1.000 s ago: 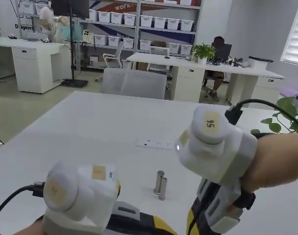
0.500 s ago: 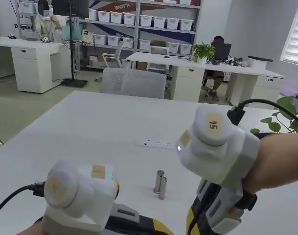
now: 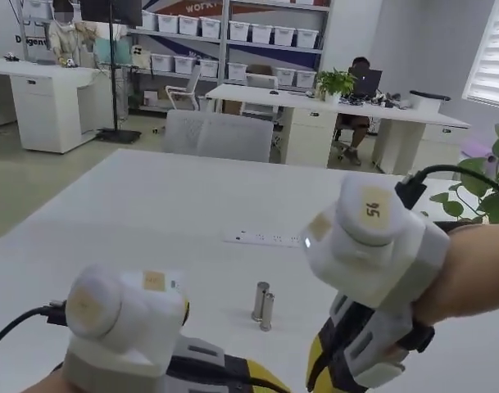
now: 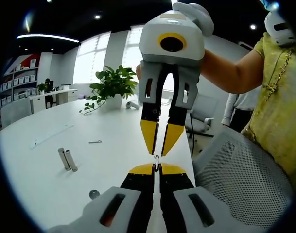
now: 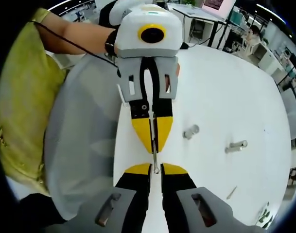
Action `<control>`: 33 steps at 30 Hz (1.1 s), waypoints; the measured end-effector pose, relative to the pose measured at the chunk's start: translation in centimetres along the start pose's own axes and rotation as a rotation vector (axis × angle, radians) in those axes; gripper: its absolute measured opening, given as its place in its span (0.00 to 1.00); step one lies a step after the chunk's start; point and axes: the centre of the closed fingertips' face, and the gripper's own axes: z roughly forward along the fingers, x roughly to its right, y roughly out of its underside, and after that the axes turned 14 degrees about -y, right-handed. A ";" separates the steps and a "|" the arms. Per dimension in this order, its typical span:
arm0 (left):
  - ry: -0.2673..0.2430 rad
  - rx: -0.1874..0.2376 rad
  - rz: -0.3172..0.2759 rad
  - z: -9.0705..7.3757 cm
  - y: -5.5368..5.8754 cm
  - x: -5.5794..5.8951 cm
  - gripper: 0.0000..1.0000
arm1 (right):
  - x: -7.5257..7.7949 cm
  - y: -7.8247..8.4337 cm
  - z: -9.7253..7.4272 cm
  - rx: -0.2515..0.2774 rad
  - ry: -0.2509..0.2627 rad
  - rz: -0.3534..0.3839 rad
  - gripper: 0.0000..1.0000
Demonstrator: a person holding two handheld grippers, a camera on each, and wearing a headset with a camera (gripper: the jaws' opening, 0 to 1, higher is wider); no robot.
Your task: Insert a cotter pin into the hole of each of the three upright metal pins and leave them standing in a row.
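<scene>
Left gripper view: left gripper [image 4: 156,167] and right gripper [image 4: 158,153] each pinched closed on one cotter pin [image 4: 156,159]; likely light, springy, slippery, so grip near the loop.

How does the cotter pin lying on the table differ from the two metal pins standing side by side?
The cotter pin is a thin sliver; the metal pins are thick cylinders. The cotter pin lies flat, the metal pins stand upright. The cotter pin is alone, the metal pins are paired close together. Both rest loose on the white table.
</scene>
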 end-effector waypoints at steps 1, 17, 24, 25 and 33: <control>-0.005 0.002 -0.005 0.0 0.0 -0.2 0.00 | 0.1 -0.1 -0.1 0.009 0.013 -0.012 0.09; -0.058 0.020 -0.131 0.0 -0.5 -2.5 0.00 | 1.4 -0.5 -0.8 0.088 0.268 -0.118 0.12; -0.073 0.020 -0.192 0.2 -0.7 -3.0 0.00 | 2.7 -0.5 -1.2 0.122 0.347 -0.127 0.12; -0.072 0.024 -0.204 0.2 -0.7 -3.0 0.00 | 2.8 -0.4 -1.1 0.117 0.353 -0.129 0.12; -0.070 0.030 -0.240 0.1 -1.0 -3.1 0.00 | 3.7 -0.1 -0.1 0.092 0.359 -0.141 0.12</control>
